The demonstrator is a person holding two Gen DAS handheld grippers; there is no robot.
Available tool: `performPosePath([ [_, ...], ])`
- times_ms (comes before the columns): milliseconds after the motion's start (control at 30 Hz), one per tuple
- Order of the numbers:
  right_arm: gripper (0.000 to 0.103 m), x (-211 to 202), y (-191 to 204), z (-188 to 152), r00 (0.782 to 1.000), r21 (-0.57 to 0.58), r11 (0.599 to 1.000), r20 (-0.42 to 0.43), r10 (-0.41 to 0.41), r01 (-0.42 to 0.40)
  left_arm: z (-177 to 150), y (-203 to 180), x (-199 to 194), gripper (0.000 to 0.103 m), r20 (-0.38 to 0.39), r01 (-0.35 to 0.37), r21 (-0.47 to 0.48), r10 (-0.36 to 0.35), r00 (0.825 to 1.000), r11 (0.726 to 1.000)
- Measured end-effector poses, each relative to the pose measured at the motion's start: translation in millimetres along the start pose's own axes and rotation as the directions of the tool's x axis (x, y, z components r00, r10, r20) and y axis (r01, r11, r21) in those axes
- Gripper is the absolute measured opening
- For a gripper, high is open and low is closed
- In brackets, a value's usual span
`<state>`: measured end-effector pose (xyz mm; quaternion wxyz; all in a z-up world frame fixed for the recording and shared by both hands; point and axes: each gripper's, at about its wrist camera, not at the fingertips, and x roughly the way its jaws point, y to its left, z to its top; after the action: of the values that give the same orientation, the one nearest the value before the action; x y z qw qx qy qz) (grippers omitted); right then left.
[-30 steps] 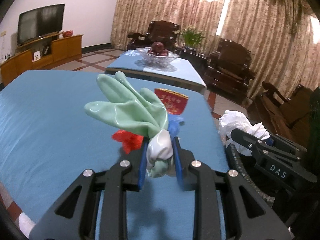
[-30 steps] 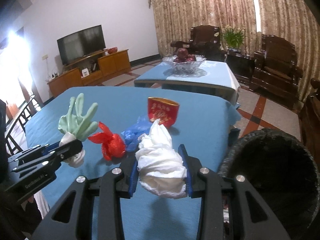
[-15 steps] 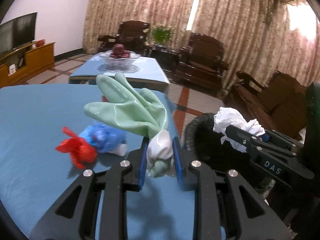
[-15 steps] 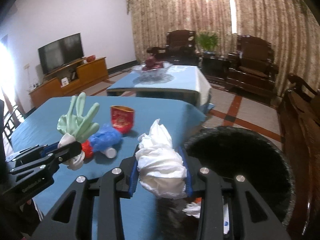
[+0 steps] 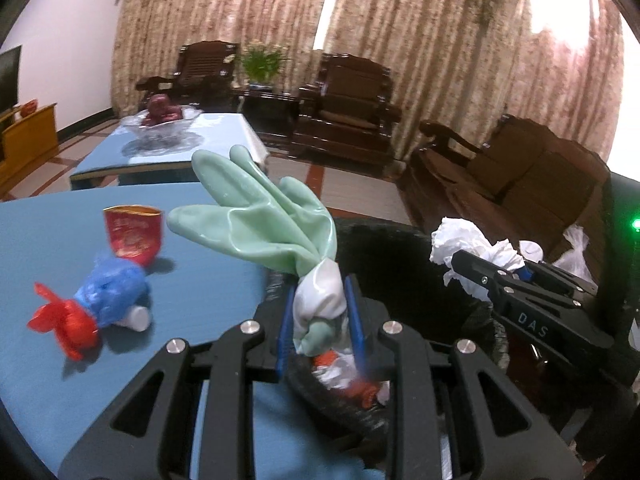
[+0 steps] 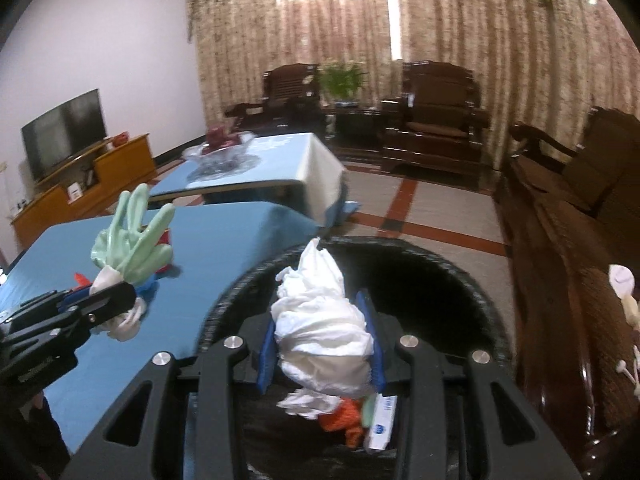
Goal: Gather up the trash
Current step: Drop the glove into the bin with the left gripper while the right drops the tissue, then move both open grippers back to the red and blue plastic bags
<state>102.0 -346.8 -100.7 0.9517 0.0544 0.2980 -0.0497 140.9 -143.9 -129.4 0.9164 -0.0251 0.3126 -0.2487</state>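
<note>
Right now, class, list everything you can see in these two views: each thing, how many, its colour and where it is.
rubber glove: one, pale green, in the left jaws
crumpled tissue: one, white, in the right jaws over the bin
trash bin: one, black, beside the table, trash inside
paper cup: one, red, on the table
blue bag: one, on the table
red bag: one, against the blue bag
table: one, blue cloth
fruit bowl: one, clear, far table
armchairs: several, dark wood, by the curtains
left gripper: black, blue pads
right gripper: black, blue pads
</note>
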Motion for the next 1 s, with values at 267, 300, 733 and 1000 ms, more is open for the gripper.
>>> performPosePath([
  [267,0.038,0.7,-38.0,-3.2,0.998,0.046,0.997,-0.007,-0.064,0.065,2.5,-30.8,22.3,0.023,-0.026,0.060,0.038,-0.059,0.998,0.997],
  [300,0.042,1.5,-41.2,-4.9,0.998,0.048,0.996,-0.011,-0.069,0.070,2.2,-33.2,26.0,0.024,-0.034,0.071,0.036,-0.070,0.997,0.997],
  [733,0.097,4.3,-47.3,-12.8,0.990,0.091,0.986,0.003,-0.141,0.140,11.9,-13.9,15.9,0.084,0.012,0.029,-0.014,-0.029,1.000,0.999],
  [1000,0.097,9.2,-11.6,-8.5,0.998,0.057,0.996,0.003,-0.069,0.068,3.7,31.2,-15.2,0.091,0.041,-0.130,-0.032,0.132,0.990,0.991],
])
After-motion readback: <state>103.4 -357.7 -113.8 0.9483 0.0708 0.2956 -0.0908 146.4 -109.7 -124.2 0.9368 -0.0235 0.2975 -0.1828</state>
